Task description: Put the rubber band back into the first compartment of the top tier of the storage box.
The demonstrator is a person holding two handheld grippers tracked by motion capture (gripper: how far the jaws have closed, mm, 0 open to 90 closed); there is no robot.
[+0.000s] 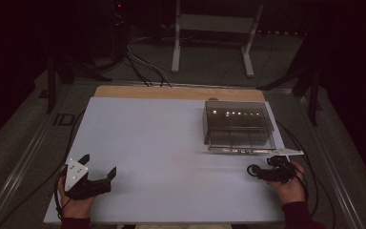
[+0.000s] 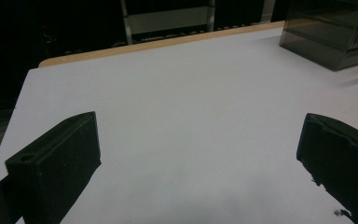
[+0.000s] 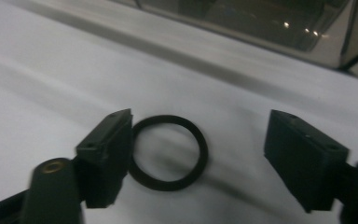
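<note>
Dim room, with a white tabletop (image 1: 162, 157) lit in the middle and a smoky clear organizer box (image 1: 237, 125) at its far right. From the high view, your left gripper (image 1: 97, 167) rests at the near left with its jaws spread and nothing between them, while your right gripper (image 1: 259, 170) sits at the near right, just in front of the box. Through the left gripper view you look across bare white surface (image 2: 177, 116) between 2 wide-apart jaws, the box (image 2: 331, 37) far off to the right. On the right gripper view, a thin black ring (image 3: 168, 152) lies flat on the table; 1 jaw touches or overlaps its left edge, the other stands well clear on the right, so nothing is clamped. To grip it cleanly, shift that gripper sideways until the ring is centred, keep the tips low against the table, then close slowly so the ring does not skid away.
</note>
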